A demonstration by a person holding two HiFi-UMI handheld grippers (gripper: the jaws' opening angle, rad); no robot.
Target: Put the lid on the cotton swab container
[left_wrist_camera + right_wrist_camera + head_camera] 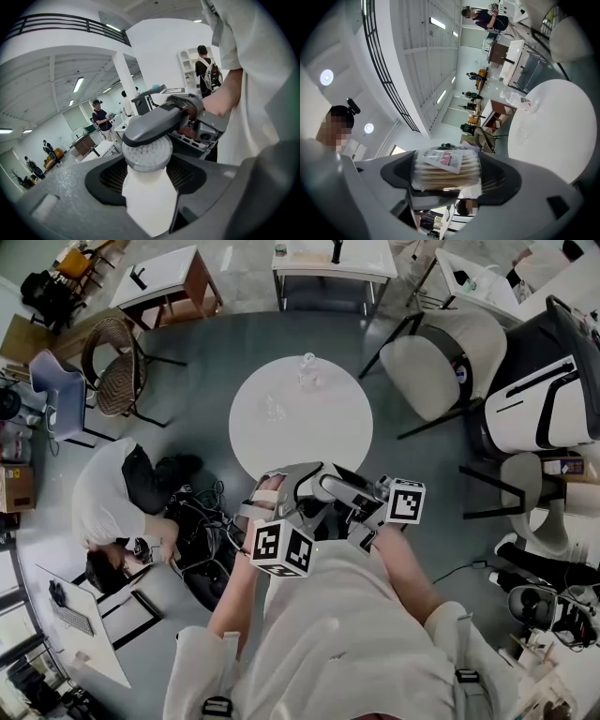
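Note:
The cotton swab container, a clear tub packed with swabs and bearing a pink-and-white label, lies crosswise in my right gripper, which is shut on its two ends. In the left gripper view the container's near end shows a disc of swab heads, with one of the right gripper's grey fingers across its upper part. Directly below that end is the white lid, filling the gap between the pads of my left gripper. In the head view both grippers meet at the near edge of the round white table.
Small clear items stand on the far half of the table. A wicker chair and a padded chair flank it. A person crouches on the floor at the left beside a tangle of cables.

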